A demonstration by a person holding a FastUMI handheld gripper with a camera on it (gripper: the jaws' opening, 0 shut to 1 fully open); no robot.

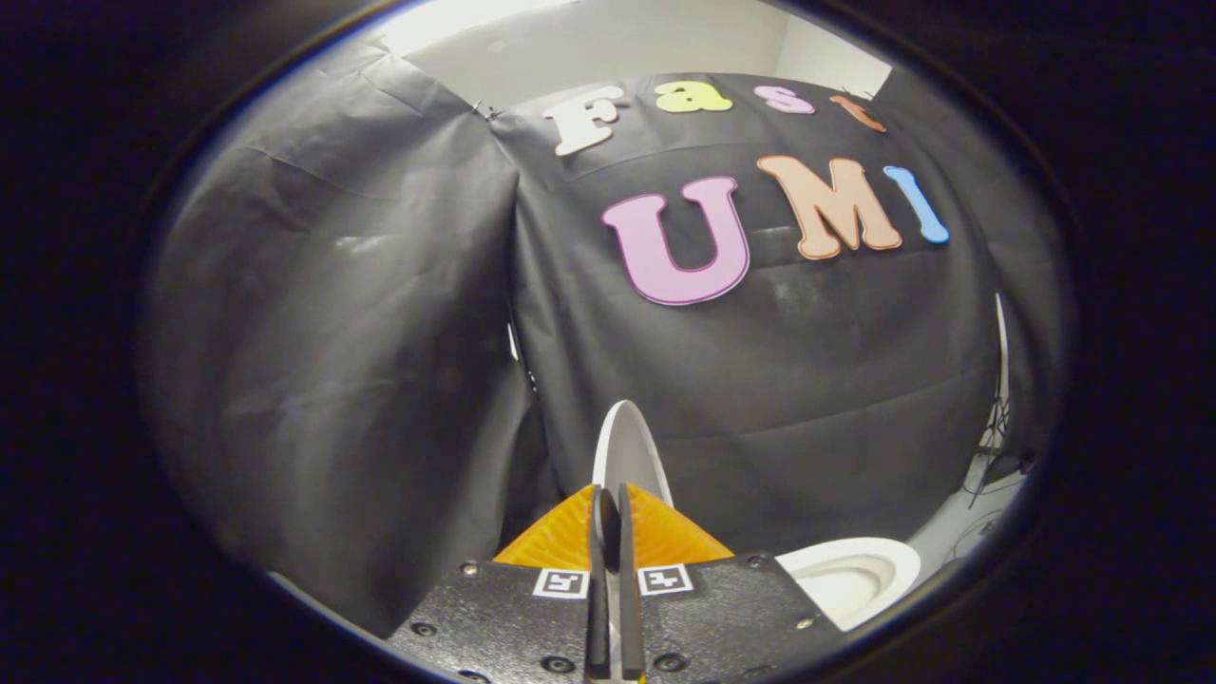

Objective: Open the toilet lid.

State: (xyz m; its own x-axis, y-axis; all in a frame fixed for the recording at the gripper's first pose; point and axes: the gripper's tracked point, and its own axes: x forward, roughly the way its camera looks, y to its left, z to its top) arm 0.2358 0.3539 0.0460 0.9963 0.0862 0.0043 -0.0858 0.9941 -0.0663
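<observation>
1. In the gripper view, the gripper (609, 518) is pointing forward at the black cloth wall (380, 313), its two fingers drawn almost together with only a thin slot between them.
2. The toilet lid (627, 451) is standing on edge in that slot — a pale, thin oval rising just ahead of the fingertips. Both fingers appear to be pressing on its rim, so I judge the gripper is clamping the lid rather than merely sitting beside it.
3. The toilet bowl (855, 575) is showing low and to the right of the fingers, its white rim and hollow lying uncovered, near the foot of the cloth.
4. Some cables and a thin stand (993, 437) are sitting at the far right, well apart from the work.
5. Judging by the lid's near-upright stance, the lifting step is nearly finished — the task is close to done.
6. The next move likely calls for tipping the lid gently back until it is resting on its own, then spreading the fingers and drawing away without dragging it forward.
</observation>
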